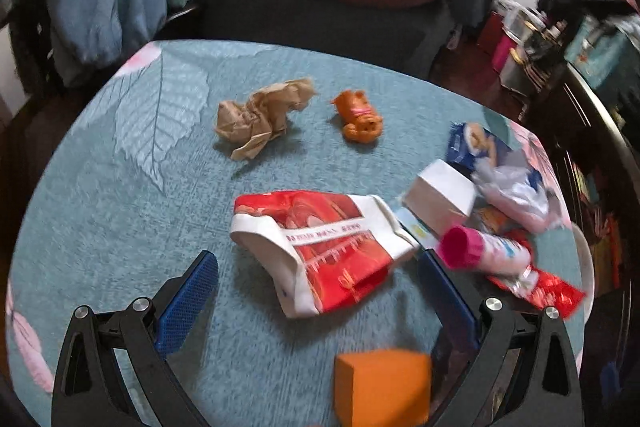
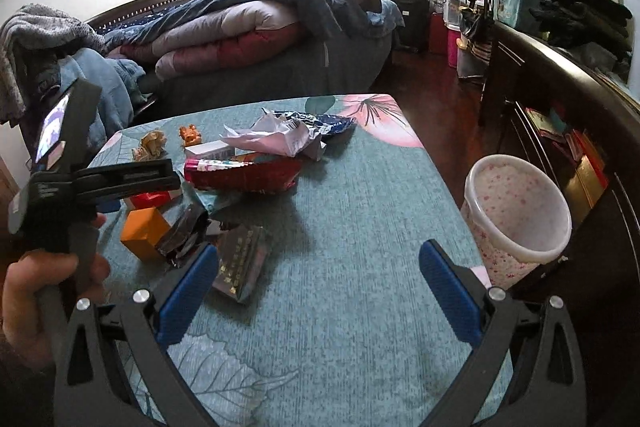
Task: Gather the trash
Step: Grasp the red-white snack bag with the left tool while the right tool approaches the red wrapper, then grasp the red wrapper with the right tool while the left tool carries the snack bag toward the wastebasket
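- Trash is lying scattered over the teal bench (image 2: 340,227), with the red-and-white bag (image 1: 320,247) as the middle landmark.
- Left gripper (image 1: 320,275) is hovering over that bag with its blue pads spread wide apart, holding nothing.
- Crumpled brown paper (image 1: 260,117) and an orange wrapper (image 1: 360,117) are sitting beyond the bag, apart from each other.
- White box (image 1: 440,193) and a pink-capped tube (image 1: 484,251) are lying just right of the bag; an orange box (image 1: 382,387) is sitting nearer than it.
- Right gripper (image 2: 320,267) is hanging open and empty above bare cloth.
- Flowered bin (image 2: 516,215) is standing beside the bench's right edge, well apart from the bag.
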Demonstrator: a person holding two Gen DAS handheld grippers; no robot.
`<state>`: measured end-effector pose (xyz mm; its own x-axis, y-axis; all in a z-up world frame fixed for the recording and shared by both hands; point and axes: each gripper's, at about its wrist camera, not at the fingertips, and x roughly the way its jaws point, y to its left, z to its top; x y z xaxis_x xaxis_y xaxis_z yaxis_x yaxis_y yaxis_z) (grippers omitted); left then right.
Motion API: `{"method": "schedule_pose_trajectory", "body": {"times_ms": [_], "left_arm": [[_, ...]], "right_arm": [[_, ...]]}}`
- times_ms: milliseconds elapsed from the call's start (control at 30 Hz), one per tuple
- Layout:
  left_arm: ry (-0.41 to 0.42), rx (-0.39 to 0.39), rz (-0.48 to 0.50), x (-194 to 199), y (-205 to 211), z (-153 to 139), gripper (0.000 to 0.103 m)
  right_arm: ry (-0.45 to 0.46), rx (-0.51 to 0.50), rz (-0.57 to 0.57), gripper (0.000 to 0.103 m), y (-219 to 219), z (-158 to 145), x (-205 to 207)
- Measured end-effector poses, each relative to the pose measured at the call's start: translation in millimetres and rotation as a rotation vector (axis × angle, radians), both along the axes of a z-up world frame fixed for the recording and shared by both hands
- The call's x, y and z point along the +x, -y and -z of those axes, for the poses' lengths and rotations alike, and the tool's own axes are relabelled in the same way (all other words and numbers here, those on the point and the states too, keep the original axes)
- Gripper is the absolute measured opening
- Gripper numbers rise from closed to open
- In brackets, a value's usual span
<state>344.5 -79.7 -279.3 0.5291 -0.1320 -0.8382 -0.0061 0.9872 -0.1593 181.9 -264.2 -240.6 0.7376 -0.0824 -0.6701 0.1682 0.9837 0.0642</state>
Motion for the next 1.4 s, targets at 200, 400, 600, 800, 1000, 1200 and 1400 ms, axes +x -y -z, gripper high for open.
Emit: {"method": "schedule_pose_trajectory", "body": {"times_ms": [200,400,600,800,1000,1200,1400], "left_arm": [[0.046,-0.006,-0.050,3,-4,0,0.085],[0.072,-0.082,-0.022,0,-17,-4,0.084],[0.144,-0.117,-0.023,-18,-44,-22,0.084],[0.248,-0.106,-0.018,-43,-59,-49,0.085],[0.283,-0.127,0.006,-56,-64,-60,0.085],[0.288,-0.131,0.022,-61,-65,-62,0.085],[0.312,-0.123,0.045,-72,-60,-74,0.085]], "right_arm": [[-0.008,0.000,-0.010,0.100,0,-3,9],[-0.065,0.037,-0.044,0.099,-5,6,24],[-0.092,0.061,-0.081,0.099,-20,13,40],[-0.091,0.145,-0.079,0.100,-18,7,77],[-0.106,0.099,-0.075,0.099,-20,16,110],[-0.054,0.075,-0.082,0.040,-17,10,106],[0.010,0.179,-0.090,0.026,-2,-8,85]]}}
